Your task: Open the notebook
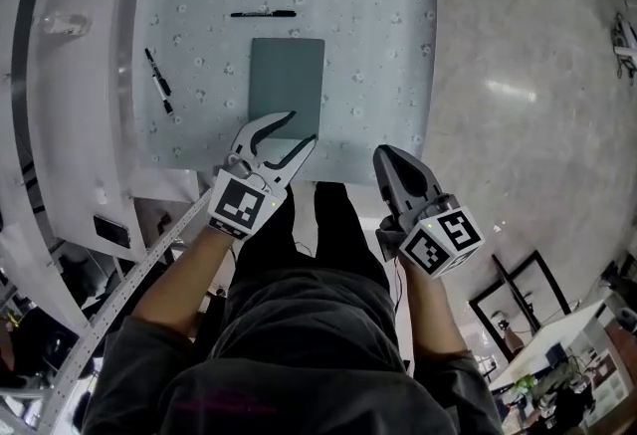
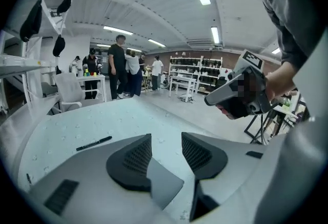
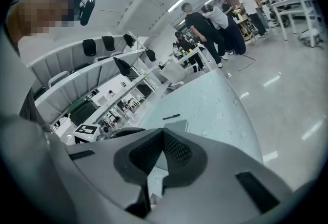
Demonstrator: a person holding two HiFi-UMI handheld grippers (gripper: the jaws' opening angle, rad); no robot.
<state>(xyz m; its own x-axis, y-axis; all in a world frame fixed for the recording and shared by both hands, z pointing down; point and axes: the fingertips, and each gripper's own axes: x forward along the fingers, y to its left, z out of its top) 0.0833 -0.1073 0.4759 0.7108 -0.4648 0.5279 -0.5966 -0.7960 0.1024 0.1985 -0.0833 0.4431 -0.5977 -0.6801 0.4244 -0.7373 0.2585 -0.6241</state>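
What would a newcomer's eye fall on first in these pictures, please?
A closed grey-green notebook lies in the middle of the pale patterned table, with one black pen beyond it and a second pen to its left. The left gripper hangs open over the notebook's near edge. The right gripper is shut, at the table's near edge, right of the notebook.

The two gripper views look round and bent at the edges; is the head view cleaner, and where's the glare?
Left gripper view and right gripper view: fisheye, black corners, everything bowed. Head view: straighter, with bright glare streaks on the glossy floor; the notebook looks sharp.
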